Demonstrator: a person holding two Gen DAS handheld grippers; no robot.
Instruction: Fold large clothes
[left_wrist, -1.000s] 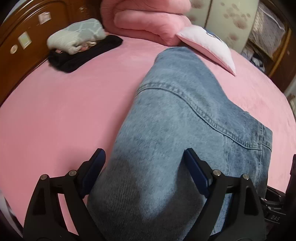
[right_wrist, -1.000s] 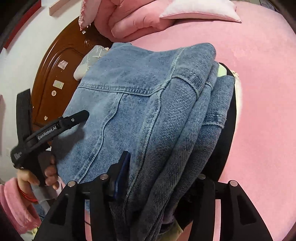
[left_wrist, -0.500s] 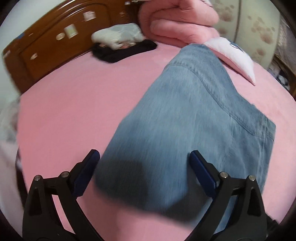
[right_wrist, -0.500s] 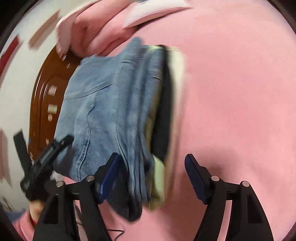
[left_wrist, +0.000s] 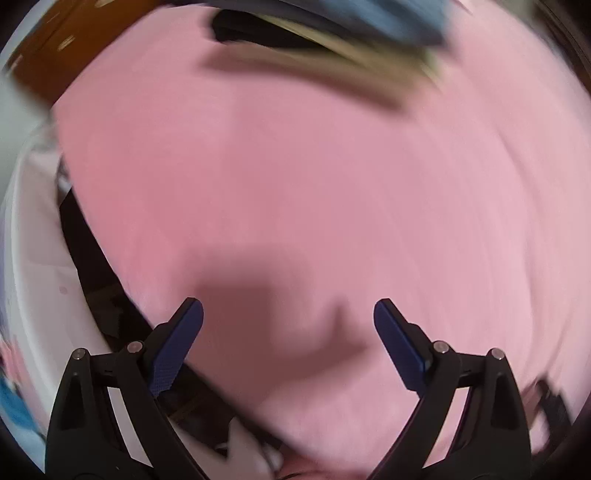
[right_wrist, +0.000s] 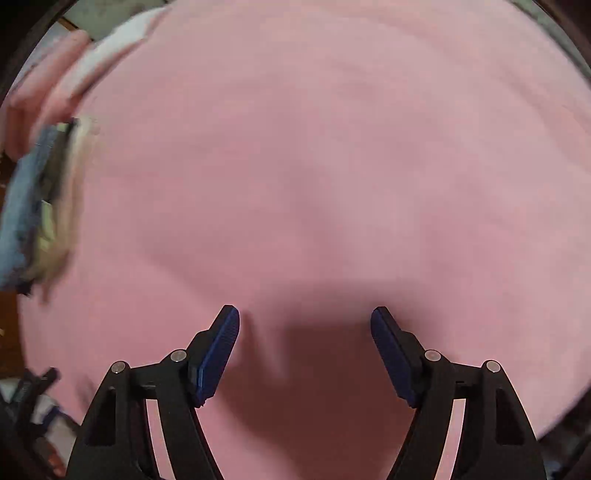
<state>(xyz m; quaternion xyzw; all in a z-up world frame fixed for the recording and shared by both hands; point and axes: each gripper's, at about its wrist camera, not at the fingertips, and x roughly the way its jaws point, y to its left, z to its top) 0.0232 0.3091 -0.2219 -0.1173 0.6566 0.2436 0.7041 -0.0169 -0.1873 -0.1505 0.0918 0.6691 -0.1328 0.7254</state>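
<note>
Jeans (left_wrist: 388, 16) now far from tongs (left_wrist: 288, 325)

The left gripper (left_wrist: 288, 325) sits at the bottom of its picture and points almost straight down. Its two black arms reach up and in, and its blue pads (left_wrist: 177, 347) are far apart. The jaws are closing a little, and nothing is between them.

The right gripper (right_wrist: 304, 332) also sits at the bottom and points straight down. Its blue pads (right_wrist: 218, 354) are spread apart, with nothing held.
</note>
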